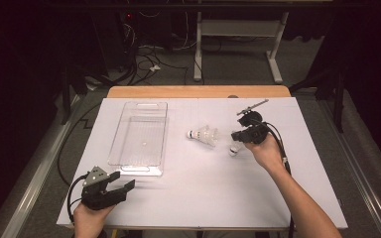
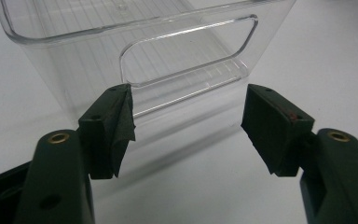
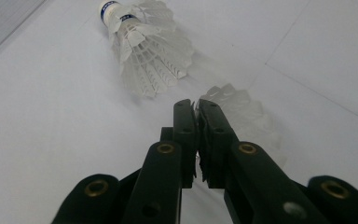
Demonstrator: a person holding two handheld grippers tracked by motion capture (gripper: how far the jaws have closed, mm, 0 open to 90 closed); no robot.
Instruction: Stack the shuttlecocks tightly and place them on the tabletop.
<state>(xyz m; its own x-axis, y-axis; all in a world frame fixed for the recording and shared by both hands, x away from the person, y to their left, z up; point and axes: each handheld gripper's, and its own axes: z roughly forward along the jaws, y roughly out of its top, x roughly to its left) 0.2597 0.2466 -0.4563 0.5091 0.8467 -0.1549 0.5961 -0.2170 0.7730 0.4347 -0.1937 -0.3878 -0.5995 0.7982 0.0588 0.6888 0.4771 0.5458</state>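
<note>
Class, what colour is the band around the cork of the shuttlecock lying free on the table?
Blue, on the shuttlecock; clearest in the right gripper view.

We see a table (image 1: pixel 198 91) with a pale wooden edge at its far side, its top covered by a white sheet (image 1: pixel 203 188). Beyond it the grey floor (image 1: pixel 238 67) carries a tangle of dark cables (image 1: pixel 146 62) and the white legs of a second piece of furniture (image 1: pixel 277 59), perhaps a desk. Metal rails (image 1: pixel 30 183) run along the floor on both sides. The surrounding room lies in deep shadow; light falls mainly on the tabletop.
</note>
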